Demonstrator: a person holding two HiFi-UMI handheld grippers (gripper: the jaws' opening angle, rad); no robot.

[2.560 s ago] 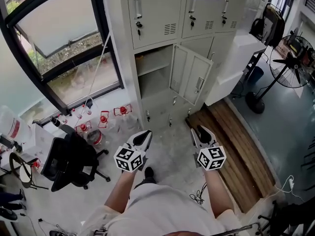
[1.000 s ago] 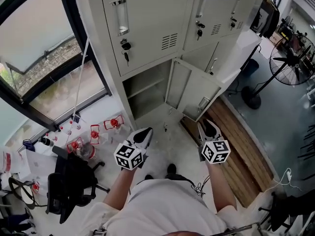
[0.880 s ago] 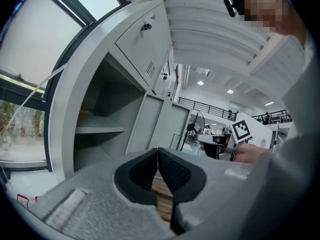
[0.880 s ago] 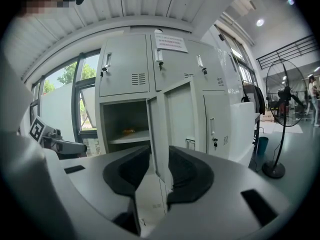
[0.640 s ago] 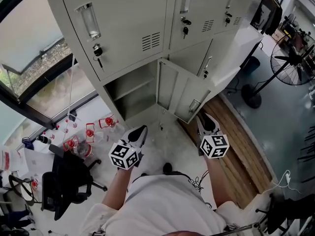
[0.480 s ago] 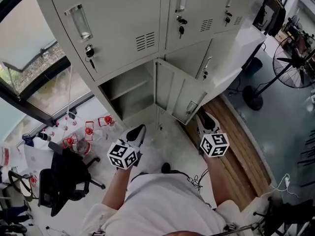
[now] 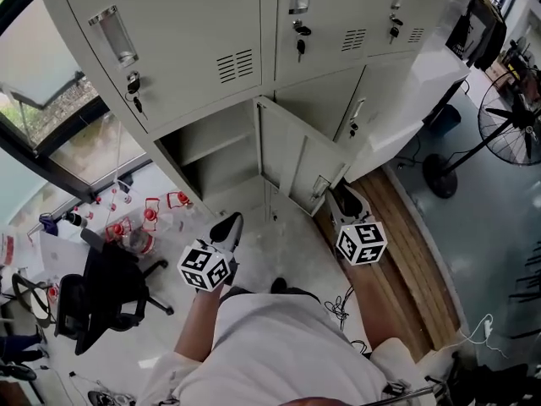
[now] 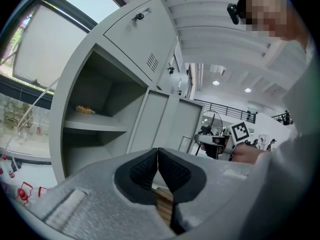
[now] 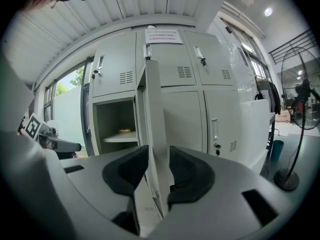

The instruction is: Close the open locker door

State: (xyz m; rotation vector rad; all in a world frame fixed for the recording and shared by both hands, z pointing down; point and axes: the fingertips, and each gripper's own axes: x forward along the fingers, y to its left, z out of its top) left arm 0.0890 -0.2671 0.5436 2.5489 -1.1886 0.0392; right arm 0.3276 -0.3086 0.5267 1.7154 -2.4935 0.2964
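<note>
Right claw, just opening, astride door

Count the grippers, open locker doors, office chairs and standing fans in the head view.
Grippers: 2 (left gripper, right gripper)
Open locker door: 1
Office chair: 1
Standing fan: 1
Total: 5
</note>
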